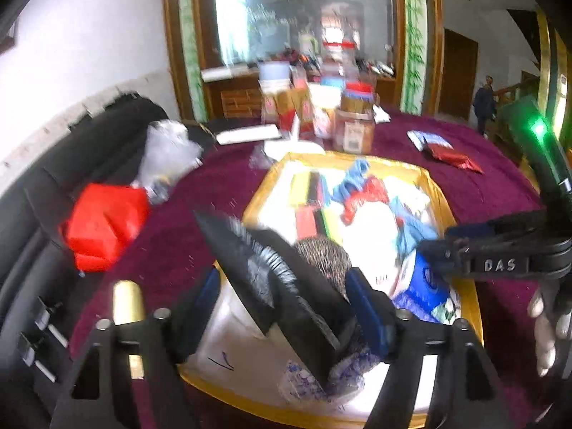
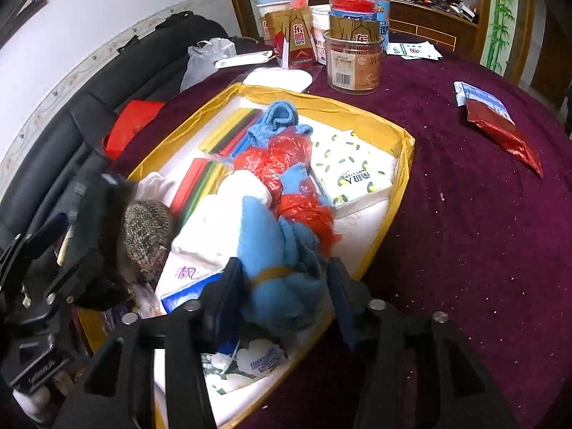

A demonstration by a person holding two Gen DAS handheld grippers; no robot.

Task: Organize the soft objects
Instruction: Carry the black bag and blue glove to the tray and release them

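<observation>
Blue towel (image 2: 275, 243), tied round with a yellow band, lying bunched at the near end of the yellow-rimmed tray (image 2: 407, 164), on top of white cloth (image 2: 214, 225) and printed tissue packs. Flanked on both sides by the fingers of the right tool (image 2: 282, 286), standing apart, pads just beside the cloth and apparently not squeezing it: probably set down here to join the other soft pieces.

Beside it, toward the tray's near left corner, a speckled knitted piece (image 2: 148, 232) and a dark, flat, ribbed-edged item (image 1: 286, 279), too blurred to name. Straddled by the left tool (image 1: 286, 307), fingers wide apart, with a gap showing beside the dark item, so judged as not gripped. Angled down into the tray, as if for dropping things in rather than lifting them out.

Further up the tray: a crumpled red plastic bag (image 2: 286, 164) tangled with more blue cloth, a lemon-patterned tissue pack (image 2: 354, 175) against the right rim, and stacked coloured sheets (image 2: 200, 178) along the left. Nearly full, with little bare floor left.

Outside the tray, on the maroon-covered desk (image 2: 464, 232): jars and cartons (image 2: 354, 60) at the far edge, and a red foil packet (image 2: 507, 139) well apart toward the right edge. Hard or stiff goods, seemingly left out on purpose.
</observation>
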